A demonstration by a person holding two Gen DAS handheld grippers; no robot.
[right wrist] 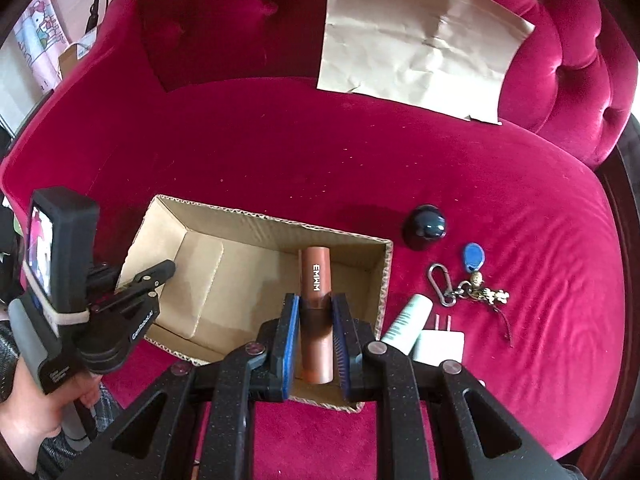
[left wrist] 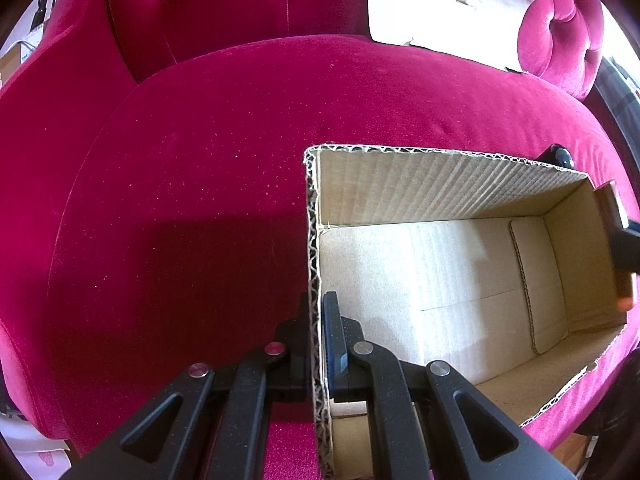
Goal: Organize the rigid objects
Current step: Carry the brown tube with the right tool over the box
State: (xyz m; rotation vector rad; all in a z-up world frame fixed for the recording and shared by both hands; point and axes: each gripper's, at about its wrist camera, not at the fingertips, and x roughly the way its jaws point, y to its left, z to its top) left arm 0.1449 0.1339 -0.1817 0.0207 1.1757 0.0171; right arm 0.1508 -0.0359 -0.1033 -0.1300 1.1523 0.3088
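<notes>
The right hand-held gripper (right wrist: 314, 316) is grasping a copper-brown cylindrical tube (right wrist: 316, 280) over the open cardboard box (right wrist: 256, 220); the left hand-held gripper (left wrist: 314, 312) is clenching its wall.

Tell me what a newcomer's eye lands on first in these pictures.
First, the bright pink velvet sofa filling both views. Next, the open cardboard box on its seat: the left tongs are clamped on one wall, while the right tongs hold a copper-brown tube marked EMMM over it. Right of the box lie keys and a dark ball.
</notes>
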